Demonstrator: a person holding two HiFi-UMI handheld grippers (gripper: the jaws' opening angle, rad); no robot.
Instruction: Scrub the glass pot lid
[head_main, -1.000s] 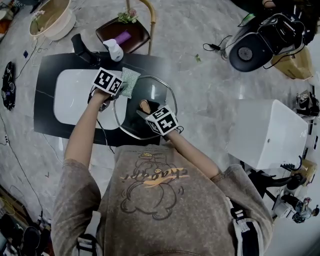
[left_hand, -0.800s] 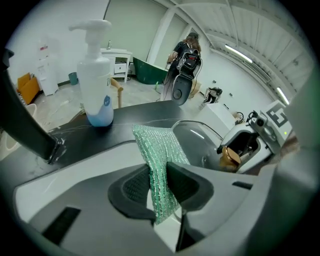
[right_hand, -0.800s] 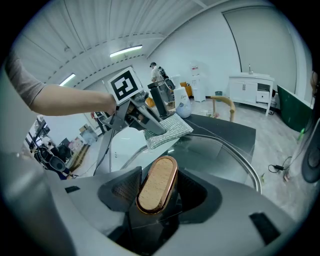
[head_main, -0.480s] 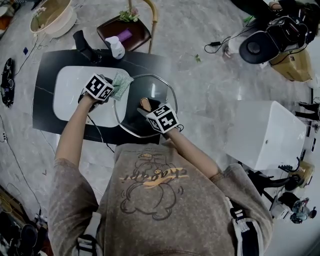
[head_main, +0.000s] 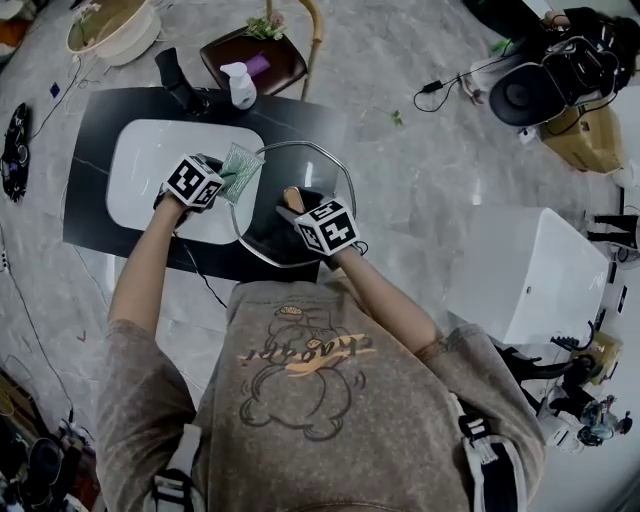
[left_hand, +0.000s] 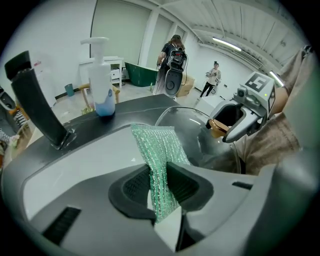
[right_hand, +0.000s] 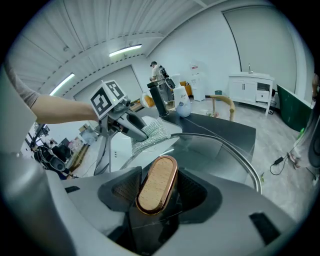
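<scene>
Working over a dark worktop (head_main: 305, 118) carrying a white sink (head_main: 140, 160), with a black tap (head_main: 178, 82) and a pump bottle (head_main: 241, 88) standing along the far edge. Keeping the glass pot lid (head_main: 318, 170) over the right part of the worktop, just beside the sink, knob side toward the person; not showing clearly any contact between rim and slab. Steadying the lid with the right gripper (right_hand: 157, 195), jaws clenched from both flanks on the lid's wooden knob (right_hand: 156, 182). Carrying a green scrubbing cloth (left_hand: 157, 150) in the left gripper (left_hand: 159, 190), jaws clamped on the cloth's lower end, leaving the free end standing up toward the lid. Holding that free end at the lid's left rim, seemingly touching or just beside the glass; contact not certain from any view. Judging from this, standing at the scrubbing step itself: bracing with the right side, wiping with the left. Calling next for pressing the cloth flat onto the glass and drawing it across in strokes, while keeping the grip on the knob firm enough to stop the lid from tipping or sliding under the pressure. Calling also for steering the cloth round the right gripper at the lid's centre.
</scene>
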